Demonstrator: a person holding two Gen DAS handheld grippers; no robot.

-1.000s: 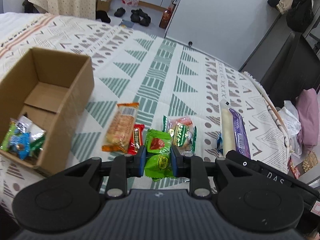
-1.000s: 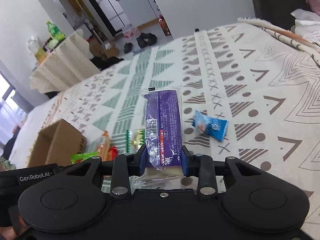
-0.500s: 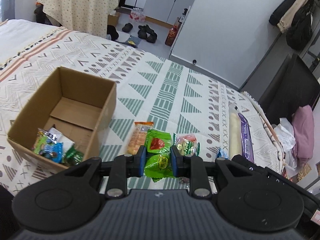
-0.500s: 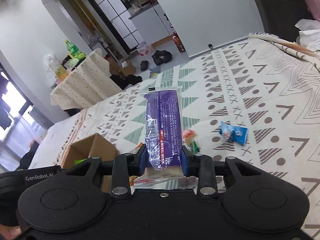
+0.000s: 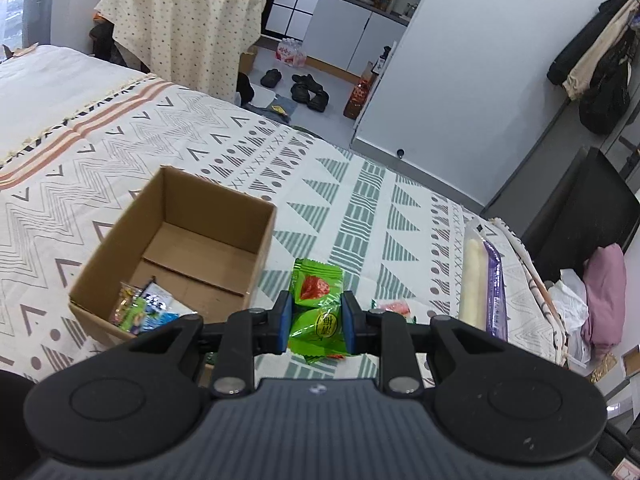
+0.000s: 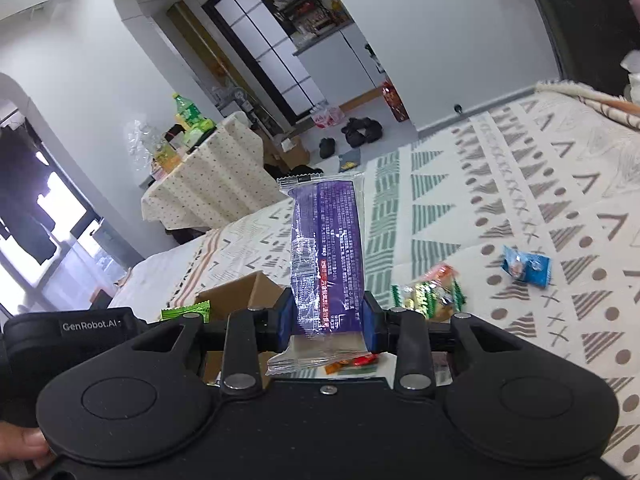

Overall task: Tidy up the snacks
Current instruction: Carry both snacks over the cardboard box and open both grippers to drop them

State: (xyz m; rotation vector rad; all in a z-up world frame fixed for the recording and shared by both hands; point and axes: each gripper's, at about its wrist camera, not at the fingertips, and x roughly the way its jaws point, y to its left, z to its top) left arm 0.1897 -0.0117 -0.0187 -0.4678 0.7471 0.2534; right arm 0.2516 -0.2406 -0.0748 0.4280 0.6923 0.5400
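Note:
My left gripper [image 5: 316, 320] is shut on a green snack packet [image 5: 317, 304] and holds it in the air just right of the open cardboard box [image 5: 208, 236]. A few wrapped snacks [image 5: 146, 312] lie in the box's near corner. My right gripper [image 6: 325, 318] is shut on a long purple snack pack [image 6: 328, 256], which stands up from its pads. The same purple pack [image 5: 486, 280] shows at the right in the left wrist view. The box [image 6: 240, 294] and the green packet [image 6: 186, 311] appear at lower left in the right wrist view.
A green and orange packet [image 6: 430, 294] and a blue packet [image 6: 527, 268] lie on the patterned bedspread [image 6: 520, 184]. A cloth-covered table [image 5: 184, 28] with bottles stands beyond the bed, shoes [image 5: 308, 90] lie on the floor, and a pink cushion [image 5: 604, 292] sits at the right edge.
Both grippers have risen with their packets still held. The box has shifted toward the middle of the left wrist view, and more of the room shows in both views.

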